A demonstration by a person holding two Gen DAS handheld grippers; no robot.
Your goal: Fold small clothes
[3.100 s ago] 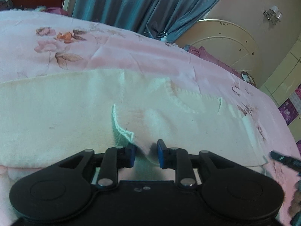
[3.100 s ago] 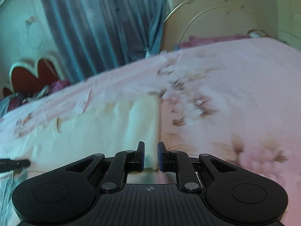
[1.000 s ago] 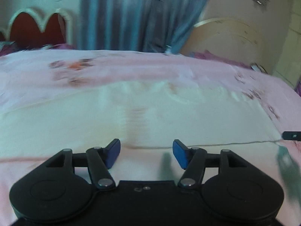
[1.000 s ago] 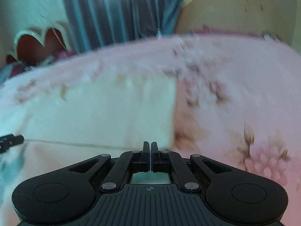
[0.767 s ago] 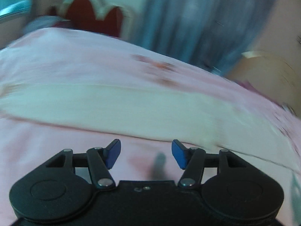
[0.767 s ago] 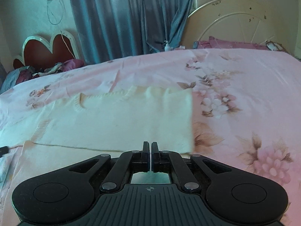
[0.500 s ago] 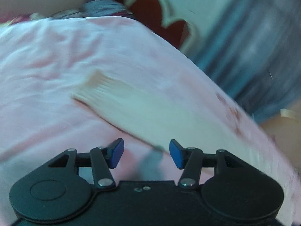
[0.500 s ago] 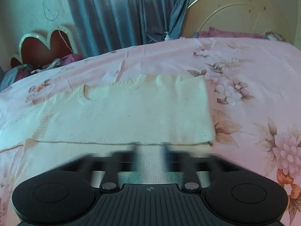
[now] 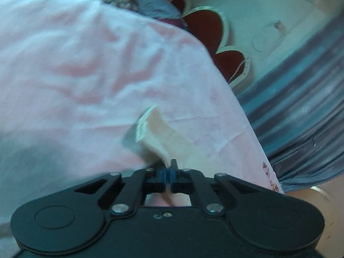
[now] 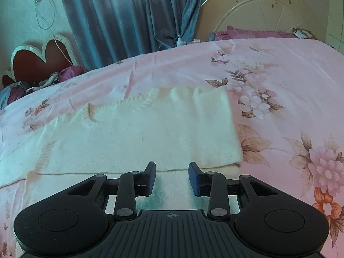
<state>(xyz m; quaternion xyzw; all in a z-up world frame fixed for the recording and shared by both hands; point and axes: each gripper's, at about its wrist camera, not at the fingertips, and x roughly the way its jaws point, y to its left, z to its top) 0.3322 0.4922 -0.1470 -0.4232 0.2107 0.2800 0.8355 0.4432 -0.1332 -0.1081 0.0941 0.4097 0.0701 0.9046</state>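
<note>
A cream knitted sweater (image 10: 139,135) lies folded lengthwise on the pink floral bedsheet (image 10: 290,86), its neckline toward the far left. My right gripper (image 10: 172,178) hovers over the sweater's near edge. Its jaws stand apart and are closing; cream knit lies below the gap and the pads press on nothing. In the left wrist view, which is tilted, my left gripper (image 9: 168,175) is shut on a narrow end of the cream sweater (image 9: 154,133). That strip rises off the bedsheet (image 9: 86,75) ahead of the pads.
A blue curtain (image 10: 133,15) hangs behind the bed. A red heart-shaped board (image 10: 40,58) stands at the far left beside a pile of clothes (image 10: 43,81). A white metal bedhead (image 10: 262,8) and purple pillow (image 10: 253,33) lie at the far right.
My left gripper swept left along the sweater to its end, rolled over and shut on the cloth. My right gripper went from shut to parted and shifted slightly.
</note>
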